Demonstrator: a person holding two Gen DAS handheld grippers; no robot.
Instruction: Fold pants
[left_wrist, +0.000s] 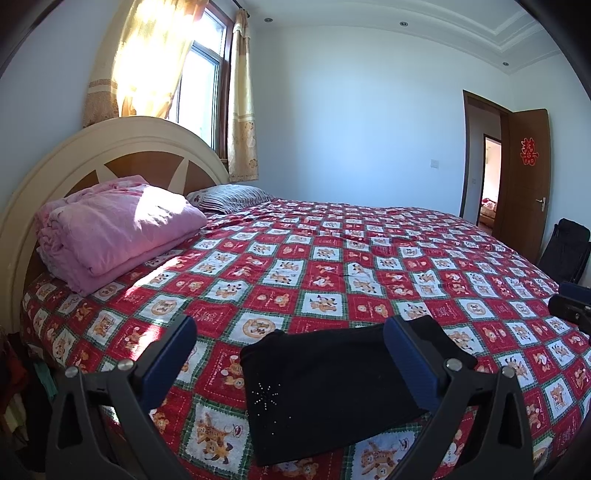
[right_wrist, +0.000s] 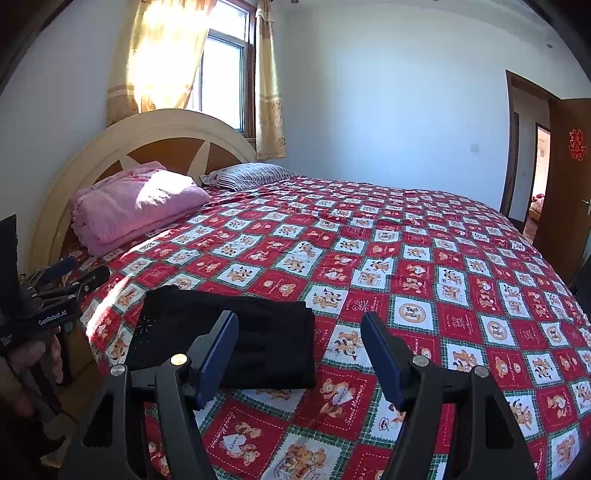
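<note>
The black pants (left_wrist: 332, 384) lie folded into a compact rectangle near the front edge of the bed (left_wrist: 332, 266), with a small sparkly star pattern on top. My left gripper (left_wrist: 290, 323) hovers over them, jaws wide open and nothing between the pads. In the right wrist view the pants (right_wrist: 266, 343) sit low and left of centre. My right gripper (right_wrist: 300, 318) stands open just to their right, above the red patterned bedspread (right_wrist: 424, 258), holding nothing. Each gripper shows at the edge of the other's view: the left gripper (right_wrist: 79, 271) held by a hand, the right gripper (left_wrist: 570, 306).
A folded pink quilt (left_wrist: 118, 229) and a striped pillow (left_wrist: 229, 197) lie by the curved headboard (left_wrist: 110, 147). A curtained window (left_wrist: 199, 85) is behind it. A brown door (left_wrist: 524, 184) stands open at the right, with a dark chair (left_wrist: 565, 251) beside the bed.
</note>
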